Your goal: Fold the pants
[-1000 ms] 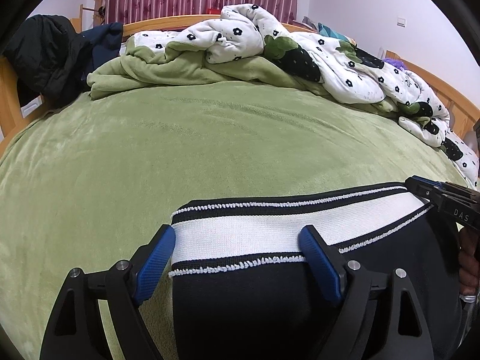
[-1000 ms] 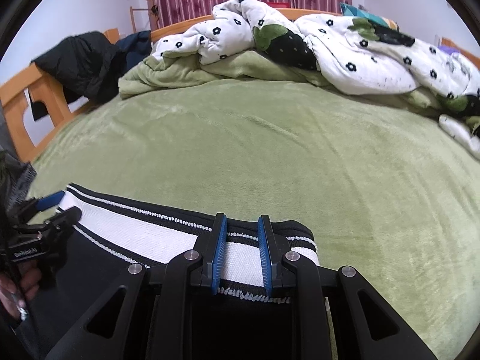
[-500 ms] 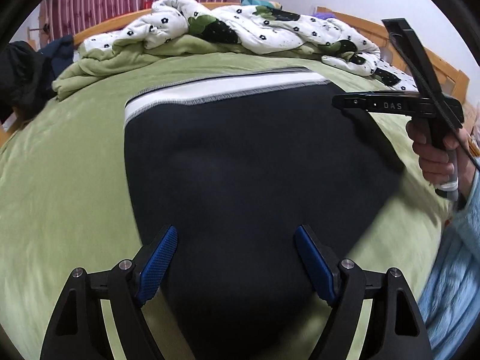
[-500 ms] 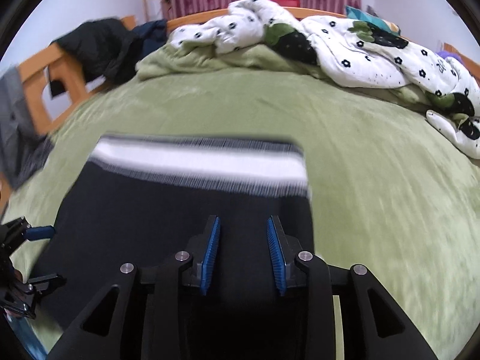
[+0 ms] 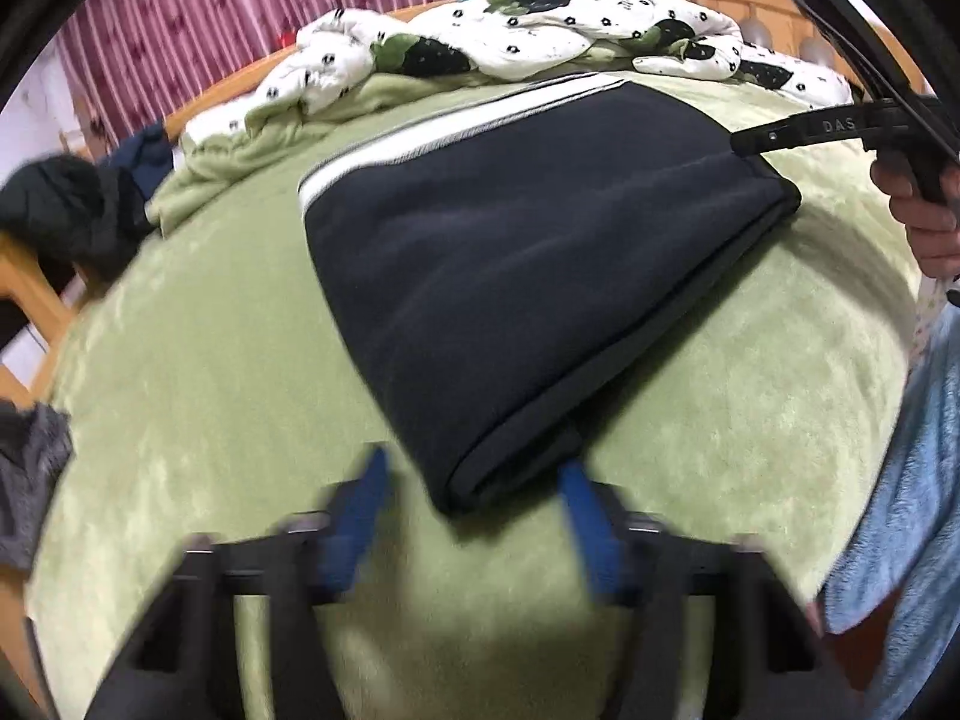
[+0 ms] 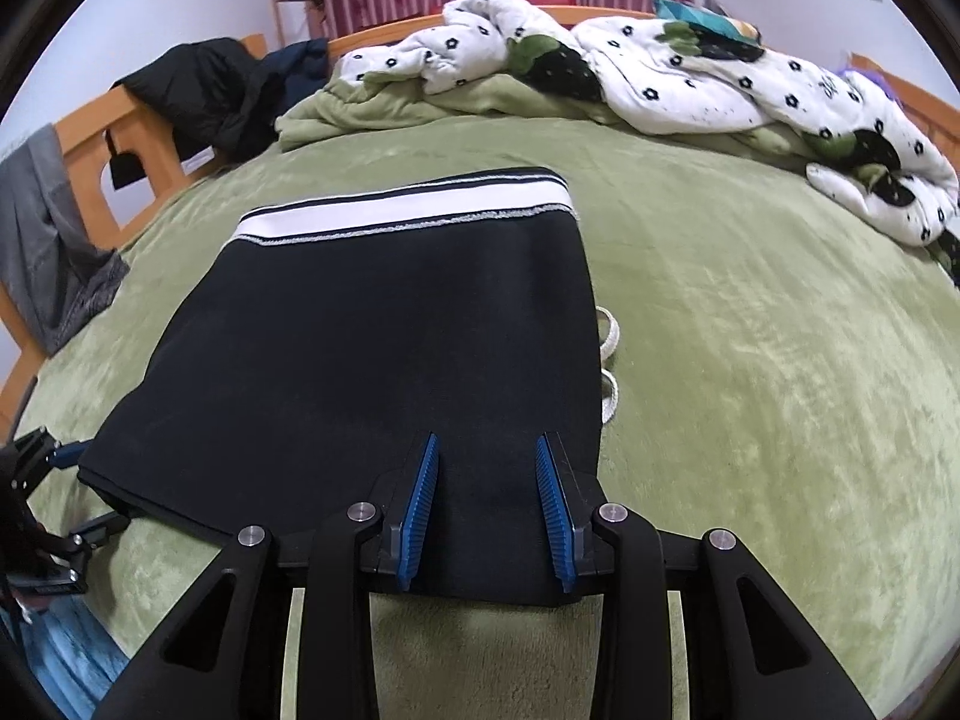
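1. The bed [image 6: 750, 312] fills both views, covered by a green fleece blanket, with an orange wooden frame along its far side and left edge.
2. A white quilt with black flowers [image 6: 690, 78] is heaped along the far side of the bed, with a bunched green blanket under it. A dark jacket [image 6: 204, 90] hangs over the frame at the left, and a grey garment [image 6: 54, 240] is draped further along that rail.
3. The pants [image 6: 384, 348] lie flat on the green blanket near the middle of the bed, folded into a dark block. The white waistband with dark stripes [image 6: 408, 210] is on the far edge, and a bit of white drawstring [image 6: 607, 360] pokes out at the right side.
4. My right claw [image 6: 489, 498] hovers over the near edge of the pants with its blue pads partly apart. Cloth lies beneath them, but the pads are not pressing on it. The jaws opened a little a moment ago.
5. My left claw [image 5: 474, 516] is blurred, at the near corner of the pants. Its jaws have just been closing, yet the pads stand either side of the corner, and I see no grip.
6. In the left view my right hand [image 5: 924, 222] holds the other claw's handle above the far right corner of the pants.
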Available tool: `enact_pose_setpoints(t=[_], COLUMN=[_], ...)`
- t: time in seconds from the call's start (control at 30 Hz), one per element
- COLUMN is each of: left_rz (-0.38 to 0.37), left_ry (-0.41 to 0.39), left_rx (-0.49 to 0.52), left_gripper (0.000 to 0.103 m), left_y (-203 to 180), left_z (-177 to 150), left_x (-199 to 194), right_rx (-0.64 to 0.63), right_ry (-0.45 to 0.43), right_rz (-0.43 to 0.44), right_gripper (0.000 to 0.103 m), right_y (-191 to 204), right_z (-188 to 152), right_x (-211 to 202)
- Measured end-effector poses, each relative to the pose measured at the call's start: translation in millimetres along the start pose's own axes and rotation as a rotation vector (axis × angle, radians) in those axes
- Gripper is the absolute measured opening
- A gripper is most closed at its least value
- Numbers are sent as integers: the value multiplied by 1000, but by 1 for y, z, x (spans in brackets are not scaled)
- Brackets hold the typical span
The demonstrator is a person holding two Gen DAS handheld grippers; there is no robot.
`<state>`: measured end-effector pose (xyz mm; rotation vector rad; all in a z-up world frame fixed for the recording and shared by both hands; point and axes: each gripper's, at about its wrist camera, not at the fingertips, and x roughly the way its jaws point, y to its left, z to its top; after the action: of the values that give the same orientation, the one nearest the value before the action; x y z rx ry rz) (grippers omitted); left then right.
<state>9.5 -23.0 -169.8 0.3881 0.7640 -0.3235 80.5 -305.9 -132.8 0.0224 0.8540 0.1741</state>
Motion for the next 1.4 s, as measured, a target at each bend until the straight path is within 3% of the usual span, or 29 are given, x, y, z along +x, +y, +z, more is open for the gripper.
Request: enact_pose_setpoints(t=[0.03,0.07,0.17,0.2,0.27,0.37,0.47,0.5,0.57,0.67,0.87,0.93,1.03,1.13,1.3,1.4], left_rz=[20,12,-44,-38,-31,-46,-92,-97,-106,-138,-122,-120,-95,-57,-77,-103], left_ry=[-31,-99,-206,-183,-71,-80,-56,-54,-76,-156,-181,-144,-19,-117,-93,-92], left_rx=[-27,-92,-273,-312,-297,-298,-374,-388,-426,-480,-466,-459,-448,-377,-392,-384], left_gripper=[23,20,19,19,17,19,19,21,37,50,52,52,52,54,54,57], left_y=[1,7,24,27,18,13,21,25,35,50,54,49,32,17,19,24], left_z=[4,8,0,-4,-18,-32,-38,-39,-40,-28,49,59,44,19,19,24], left_x=[-4,-15,-32,-21,8,5,-10,-16,-32,-46,-13,5,39,28,21,16], right_rx=[2,4,17,21,15,-28,-53,-58,-40,-16,-39,-57,-85,-81,-77,-40], right_ry=[3,1,-14,-17,-9,8,16,17,-8,-66,-127,-81,-33,-2,17,-38], right_rz=[-4,-9,2,10,13,-14,-6,0,22,44,2,-37,-82,-98,-60,-29], right_gripper=[34,34,34,34,34,34,34,34,34,34,34,34,33,33,37,37], right_y=[0,0,1,1,3,8,7,6,1,-2,10,9,10,12,9,4], right_z=[0,1,0,-1,-3,-11,-15,-14,-10,-4,4,-1,-15,-19,-17,-4], right_x=[2,2,-1,-1,2,10,6,5,-5,-14,-1,13,19,16,11,2])
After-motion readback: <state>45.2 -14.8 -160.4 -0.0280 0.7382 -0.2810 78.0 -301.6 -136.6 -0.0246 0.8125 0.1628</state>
